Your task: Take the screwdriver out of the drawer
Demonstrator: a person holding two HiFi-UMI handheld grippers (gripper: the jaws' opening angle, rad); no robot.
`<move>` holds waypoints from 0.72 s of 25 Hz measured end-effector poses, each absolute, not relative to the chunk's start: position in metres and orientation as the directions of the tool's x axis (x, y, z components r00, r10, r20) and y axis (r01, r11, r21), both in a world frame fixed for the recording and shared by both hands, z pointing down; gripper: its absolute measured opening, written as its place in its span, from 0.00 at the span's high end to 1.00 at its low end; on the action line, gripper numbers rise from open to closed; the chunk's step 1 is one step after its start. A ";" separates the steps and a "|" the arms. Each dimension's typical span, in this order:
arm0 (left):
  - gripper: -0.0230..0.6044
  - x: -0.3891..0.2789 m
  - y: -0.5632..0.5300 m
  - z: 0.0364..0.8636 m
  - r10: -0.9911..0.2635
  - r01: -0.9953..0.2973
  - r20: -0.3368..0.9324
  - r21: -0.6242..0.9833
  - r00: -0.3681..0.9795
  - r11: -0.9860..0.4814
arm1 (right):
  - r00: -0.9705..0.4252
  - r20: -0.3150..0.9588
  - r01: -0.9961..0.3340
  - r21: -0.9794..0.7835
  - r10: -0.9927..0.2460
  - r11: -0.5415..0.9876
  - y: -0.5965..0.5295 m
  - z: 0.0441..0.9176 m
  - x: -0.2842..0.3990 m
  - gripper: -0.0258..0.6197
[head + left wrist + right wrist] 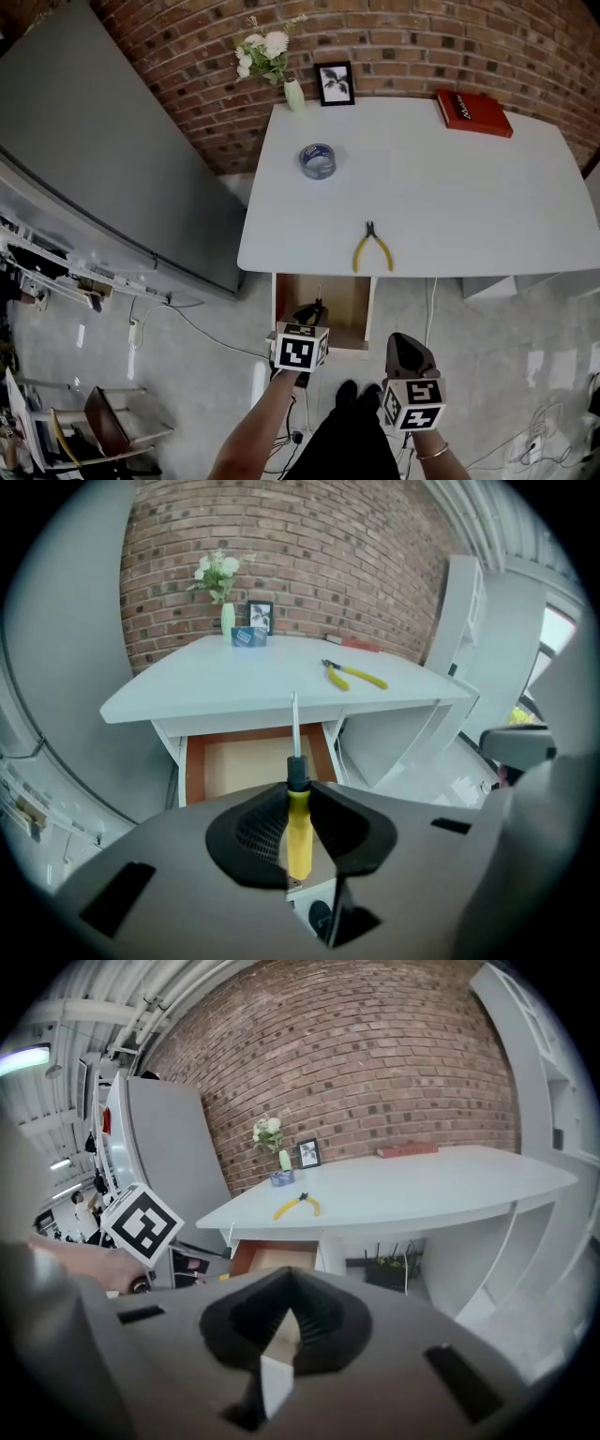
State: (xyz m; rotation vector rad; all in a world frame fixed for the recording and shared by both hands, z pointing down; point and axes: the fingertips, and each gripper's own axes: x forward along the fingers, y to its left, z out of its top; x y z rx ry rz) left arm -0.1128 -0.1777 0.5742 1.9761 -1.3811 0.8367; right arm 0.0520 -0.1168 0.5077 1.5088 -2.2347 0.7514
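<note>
A screwdriver with a yellow handle, black collar and thin metal shaft is clamped by its handle in my left gripper, shaft pointing forward past the jaws. In the head view the left gripper hangs in front of the open wooden drawer under the white table, and the screwdriver stands above the drawer's inside. The drawer looks empty in the left gripper view. To the right and nearer me, my right gripper is away from the drawer. Its jaws meet at the tips with nothing between them.
On the table lie yellow-handled pliers, a tape roll, a red book, a photo frame and a vase of white flowers. A grey cabinet stands left of the table. Cables trail on the floor.
</note>
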 end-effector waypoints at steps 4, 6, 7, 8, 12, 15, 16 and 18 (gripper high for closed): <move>0.86 -0.111 -0.169 0.549 -0.610 -0.949 0.743 0.108 0.275 -0.297 | -0.378 0.546 -0.926 -0.228 -0.748 0.301 -0.113 0.492 0.053 0.96; 0.86 -0.109 -0.167 0.537 -0.623 -0.948 0.730 0.107 0.280 -0.299 | -0.376 0.544 -0.927 -0.219 -0.750 0.306 -0.112 0.486 0.054 0.96; 0.86 -0.108 -0.166 0.530 -0.632 -0.948 0.721 0.112 0.284 -0.299 | -0.375 0.543 -0.927 -0.215 -0.751 0.307 -0.111 0.482 0.055 0.96; 0.86 -0.106 -0.164 0.523 -0.640 -0.948 0.712 0.118 0.289 -0.297 | -0.374 0.542 -0.927 -0.212 -0.753 0.308 -0.110 0.479 0.057 0.96; 0.86 -0.102 -0.159 0.495 -0.671 -0.944 0.676 0.124 0.306 -0.306 | -0.370 0.535 -0.929 -0.208 -0.759 0.306 -0.106 0.467 0.061 0.96; 0.86 -0.101 -0.156 0.478 -0.686 -0.941 0.658 0.116 0.312 -0.317 | -0.362 0.530 -0.932 -0.201 -0.767 0.301 -0.104 0.459 0.065 0.96; 0.86 -0.101 -0.155 0.472 -0.692 -0.941 0.652 0.109 0.311 -0.320 | -0.360 0.529 -0.933 -0.197 -0.768 0.301 -0.103 0.456 0.066 0.96; 0.86 -0.101 -0.152 0.461 -0.705 -0.941 0.639 0.091 0.307 -0.327 | -0.358 0.528 -0.934 -0.190 -0.770 0.304 -0.101 0.452 0.068 0.96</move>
